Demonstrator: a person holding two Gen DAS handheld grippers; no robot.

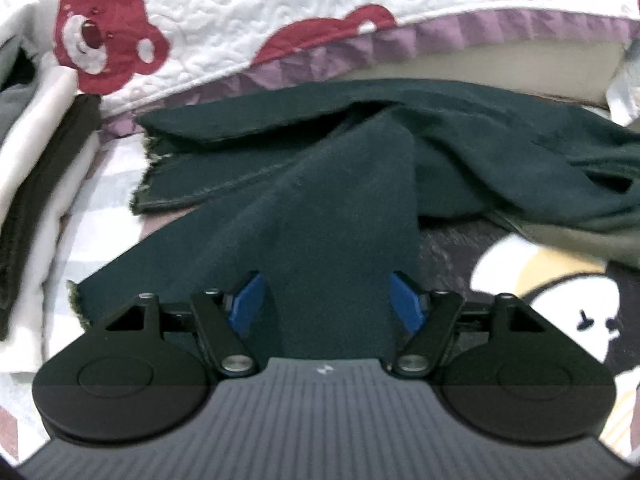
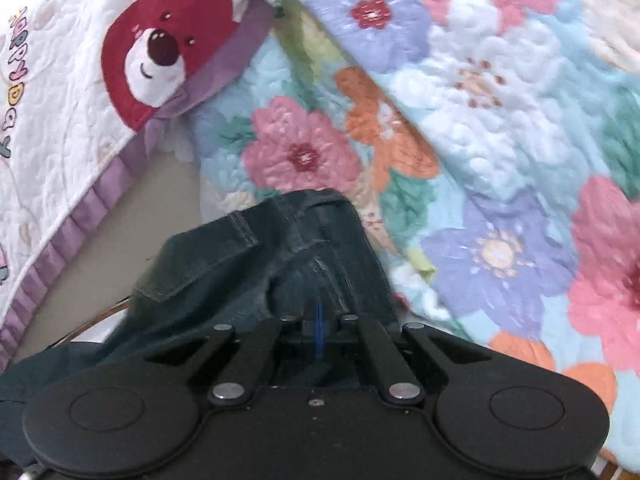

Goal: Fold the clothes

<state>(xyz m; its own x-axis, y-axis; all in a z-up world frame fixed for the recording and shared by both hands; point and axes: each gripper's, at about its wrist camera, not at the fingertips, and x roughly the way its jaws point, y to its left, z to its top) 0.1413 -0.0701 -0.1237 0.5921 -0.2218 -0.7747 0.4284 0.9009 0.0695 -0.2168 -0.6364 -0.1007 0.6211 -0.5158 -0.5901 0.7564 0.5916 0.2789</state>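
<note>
Dark green jeans (image 1: pixel 320 184) lie crumpled across the bed in the left wrist view, one leg running toward the camera and passing between the blue pads (image 1: pixel 246 304) of my left gripper (image 1: pixel 328 300). That gripper is open, its jaws wide apart with the cloth lying loosely between them. In the right wrist view my right gripper (image 2: pixel 318 320) is shut on the jeans' waistband end (image 2: pixel 260 264), where seams and a belt loop show. The cloth bunches up over the fingertips and hides them.
A white quilt with red bears (image 1: pixel 240 32) and purple trim lies behind the jeans. A stack of folded white and dark clothes (image 1: pixel 40 184) sits at left. A floral quilt (image 2: pixel 480 140) fills the right side of the right wrist view.
</note>
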